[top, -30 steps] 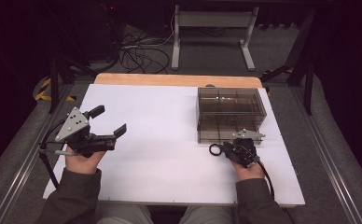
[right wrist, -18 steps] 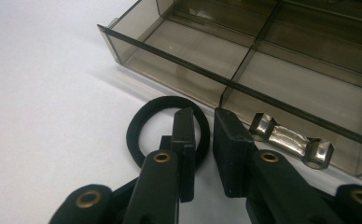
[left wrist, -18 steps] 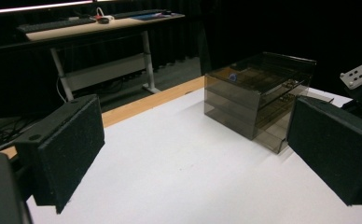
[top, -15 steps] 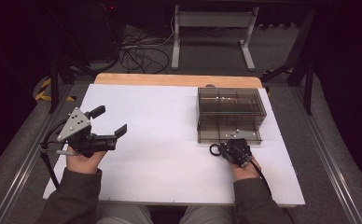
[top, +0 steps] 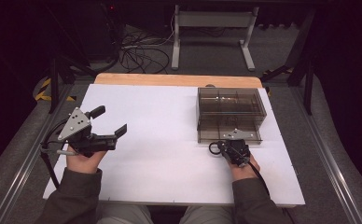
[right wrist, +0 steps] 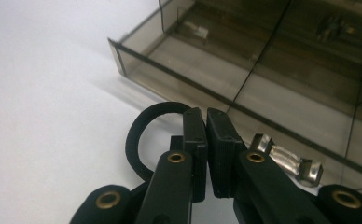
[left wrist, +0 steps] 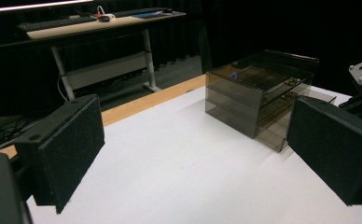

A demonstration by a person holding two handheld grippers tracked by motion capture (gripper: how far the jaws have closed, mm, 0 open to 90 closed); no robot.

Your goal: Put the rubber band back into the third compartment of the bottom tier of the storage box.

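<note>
Right claw (right wrist: 206, 154) has just been closing and now pinches the black elastic hair-tie loop (right wrist: 144, 135), the smoked clear plastic drawer box's (top: 230, 114) open bottom drawer just ahead, left claw (top: 108, 122) gaping idle well apart.

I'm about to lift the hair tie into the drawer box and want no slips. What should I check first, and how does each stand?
1. Right gripper jaws shut: ok, they have just been closing.
2. Black hair tie pinched between the pads: cannot tell; its loop runs behind the left jaw.
3. Smoky drawer box with its bottom drawer pulled out: ok.
4. Silver clip clear of the jaws: ok, it lies beside them on the table.
5. Left gripper open and well away: ok.
</note>
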